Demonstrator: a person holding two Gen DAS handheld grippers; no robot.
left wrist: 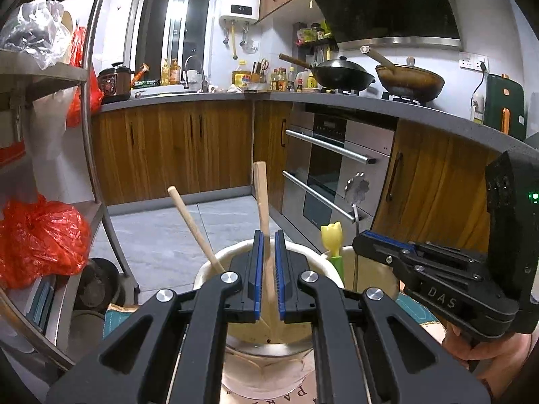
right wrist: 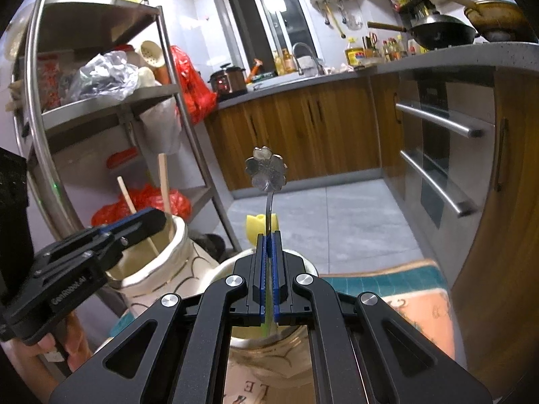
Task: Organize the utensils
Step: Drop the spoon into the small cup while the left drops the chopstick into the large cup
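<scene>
Here our right gripper [right wrist: 268, 269] clamps the flower-topped metal spoon [right wrist: 266, 168] over its cream jar [right wrist: 303, 264]; left gripper [left wrist: 266, 266] straddles the wooden stick [left wrist: 261, 188], jaws apart—close next.

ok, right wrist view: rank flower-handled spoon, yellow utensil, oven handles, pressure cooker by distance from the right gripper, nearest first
1. Flower-handled spoon: its stem runs between the right gripper fingers, pointing up.
2. Yellow utensil: just beyond the fingertips, slightly left, in the same cup.
3. Oven handles: right side, across the floor.
4. Pressure cooker: far back, left of center, on the counter.
</scene>
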